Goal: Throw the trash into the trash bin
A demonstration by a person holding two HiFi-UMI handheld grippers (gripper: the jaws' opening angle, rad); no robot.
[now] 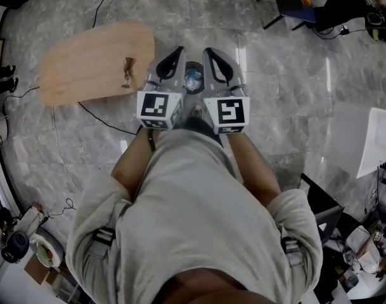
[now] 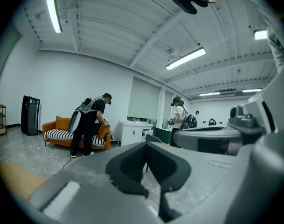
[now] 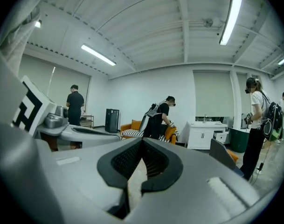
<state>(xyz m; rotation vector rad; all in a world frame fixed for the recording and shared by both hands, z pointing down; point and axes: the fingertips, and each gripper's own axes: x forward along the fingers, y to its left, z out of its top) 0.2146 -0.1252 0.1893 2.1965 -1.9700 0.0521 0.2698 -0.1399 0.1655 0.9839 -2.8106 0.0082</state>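
Grey marble floor [image 1: 275, 94] is spreading beneath us. We are holding the left gripper [image 1: 175, 50] and right gripper [image 1: 212, 52] side by side, each with its jaws pressed together. Bluish-white trash [image 1: 193, 78] is showing between them, lower down. A wooden board [image 1: 94, 59] is lying beyond the left gripper.

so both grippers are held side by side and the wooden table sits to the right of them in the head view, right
Not quite. The left gripper and right gripper are held side by side, but the wooden table sits to the left of them, on the left gripper's side, as the head view shows.
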